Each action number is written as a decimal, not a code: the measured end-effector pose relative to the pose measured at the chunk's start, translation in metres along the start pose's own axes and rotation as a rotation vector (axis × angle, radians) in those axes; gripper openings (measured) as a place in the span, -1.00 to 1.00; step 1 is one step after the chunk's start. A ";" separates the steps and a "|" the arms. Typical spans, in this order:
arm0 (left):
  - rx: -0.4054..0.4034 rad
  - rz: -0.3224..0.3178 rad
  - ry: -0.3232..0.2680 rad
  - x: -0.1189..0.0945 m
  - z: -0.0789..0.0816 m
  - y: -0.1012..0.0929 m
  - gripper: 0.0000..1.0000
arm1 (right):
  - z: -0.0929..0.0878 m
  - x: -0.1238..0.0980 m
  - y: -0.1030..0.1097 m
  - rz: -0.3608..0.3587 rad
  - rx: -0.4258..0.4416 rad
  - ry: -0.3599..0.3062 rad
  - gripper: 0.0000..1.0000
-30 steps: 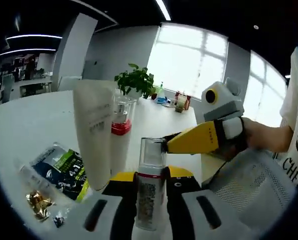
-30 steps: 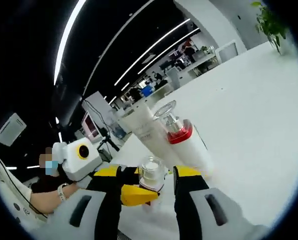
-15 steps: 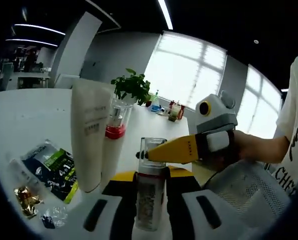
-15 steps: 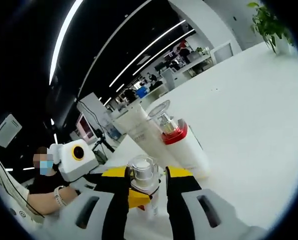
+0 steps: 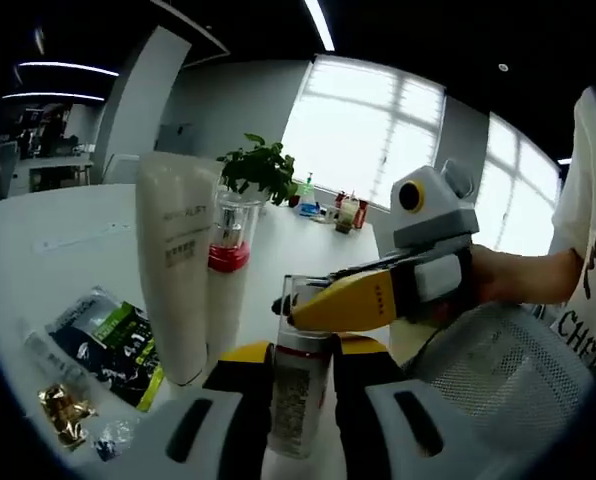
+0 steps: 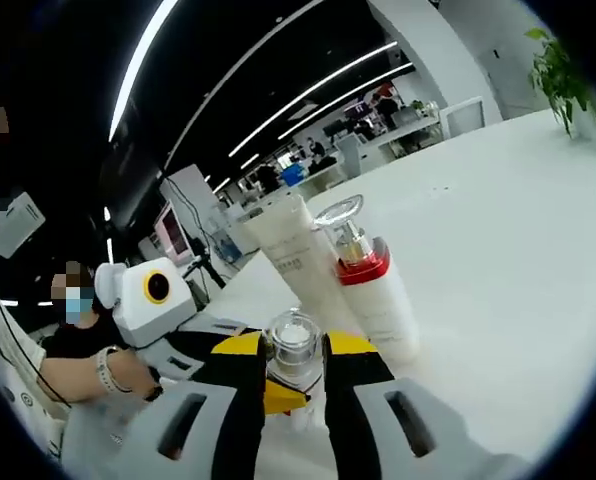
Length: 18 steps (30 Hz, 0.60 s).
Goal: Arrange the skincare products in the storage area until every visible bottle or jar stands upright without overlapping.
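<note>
Just in front of the tall white tube (image 5: 176, 270), a small clear-capped pump bottle (image 5: 300, 385) stands upright on the white worktop (image 5: 58, 235), and both tools are on it at once. The left hand-held gripper (image 5: 300, 425) has its yellow-and-black jaws clamped on the bottle's labelled body, low down; the right hand-held gripper (image 5: 313, 300) comes in from the side away from the tube and pinches the clear cap. In the right gripper view its own jaws (image 6: 294, 385) sit tight against either side of that cap (image 6: 294, 345).

The bottle's long axis runs vertical — parallel to the tube and to the red-collared pump bottle (image 5: 226, 275) beside the tube, and apart from both. So the next move likely turns on keeping that axis plumb: the left tool holds the base end, the right the top end, and neither is nearer than the other.

On the far side of the tube from the small bottle, flat sachets (image 5: 108, 340) lie on the worktop.
</note>
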<state>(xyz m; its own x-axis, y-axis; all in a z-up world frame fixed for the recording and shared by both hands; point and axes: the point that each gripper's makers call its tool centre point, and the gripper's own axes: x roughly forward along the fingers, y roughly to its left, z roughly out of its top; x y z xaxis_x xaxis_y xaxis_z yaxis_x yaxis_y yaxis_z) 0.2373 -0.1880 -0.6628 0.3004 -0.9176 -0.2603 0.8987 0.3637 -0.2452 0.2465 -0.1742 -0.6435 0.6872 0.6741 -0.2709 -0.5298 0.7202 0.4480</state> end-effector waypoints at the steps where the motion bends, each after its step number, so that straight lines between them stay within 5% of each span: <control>1: 0.036 -0.007 0.007 0.001 -0.001 -0.001 -0.64 | 0.001 0.000 -0.001 0.001 -0.002 -0.004 -0.57; 6: 0.116 0.009 0.110 0.005 -0.020 -0.003 -0.54 | 0.002 0.003 -0.001 -0.013 -0.105 0.012 -0.57; 18: 0.203 0.062 0.185 0.003 -0.033 0.009 -0.62 | 0.001 0.007 0.001 -0.012 -0.332 0.045 -0.57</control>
<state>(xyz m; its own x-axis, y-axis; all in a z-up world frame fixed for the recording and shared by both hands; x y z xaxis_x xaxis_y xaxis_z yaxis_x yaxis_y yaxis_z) 0.2356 -0.1826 -0.6962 0.3102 -0.8431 -0.4392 0.9316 0.3617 -0.0364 0.2510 -0.1687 -0.6439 0.6761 0.6662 -0.3149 -0.6595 0.7377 0.1447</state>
